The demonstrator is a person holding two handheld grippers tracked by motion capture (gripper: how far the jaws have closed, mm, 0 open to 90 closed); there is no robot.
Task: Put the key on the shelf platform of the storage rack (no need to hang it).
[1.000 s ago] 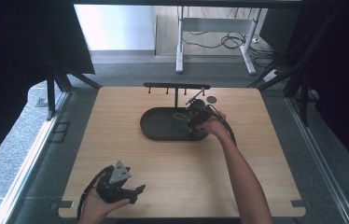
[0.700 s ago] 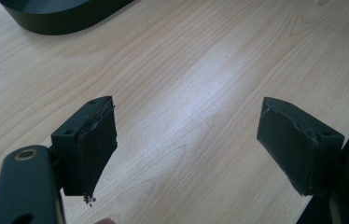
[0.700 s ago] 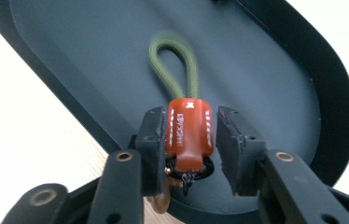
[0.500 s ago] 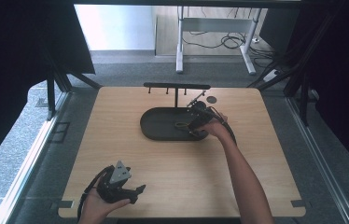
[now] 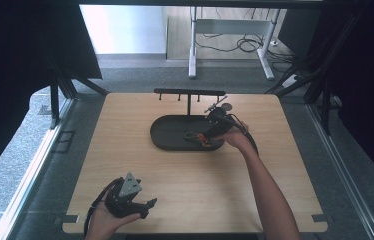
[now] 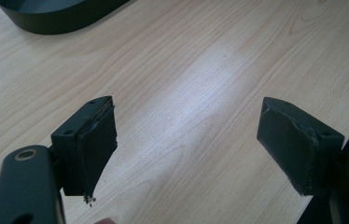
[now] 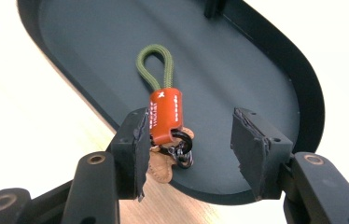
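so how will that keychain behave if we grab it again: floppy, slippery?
Probably floppy: the keychain is a green cord loop, an orange sleeve and loose black rings, so it would likely dangle. It looks light for its size. A push would probably slide it on the smooth tray rather than roll it.

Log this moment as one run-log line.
right gripper: open, jaws just opening, over olive-cord keychain with orange tag | keychain: lying in black oval tray | left gripper: open, over wooden table
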